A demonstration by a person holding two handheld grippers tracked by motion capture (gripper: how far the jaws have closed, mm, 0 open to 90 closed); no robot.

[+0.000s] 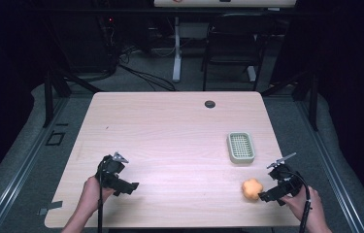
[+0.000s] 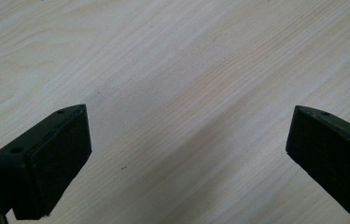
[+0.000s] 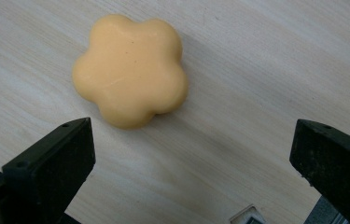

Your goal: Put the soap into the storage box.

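Soap: an orange flower-shaped soap [image 1: 252, 189] lies flat on the tabletop [image 1: 170, 145] near its front right corner, just left of the right gripper [image 1: 267, 195] and apart from it.
Soap from the right gripper: in the right gripper view the orange flower-shaped soap [image 3: 130, 70] sits ahead of the jaw tips and toward the left jaw, not between them; bare wood lies in the gap.
Right gripper: released, jaws spread wide, holding nothing.
Left gripper: the left gripper [image 1: 133, 186] is near the front left part of the tabletop, well apart from the soap, jaws wide with only wood grain between them.
Soap dish: a pale green soap dish [image 1: 240, 147] with a gridded insert rests near the right edge, behind the soap and separate from it.
Hard to make out: a small pale object at the bottom edge of the right gripper view is cut off and cannot be identified; the room beyond the table is dark.
Hands: both forearms enter from the front edge; each hand wraps its gripper from behind, the left pointing right, the right pointing left toward the soap.
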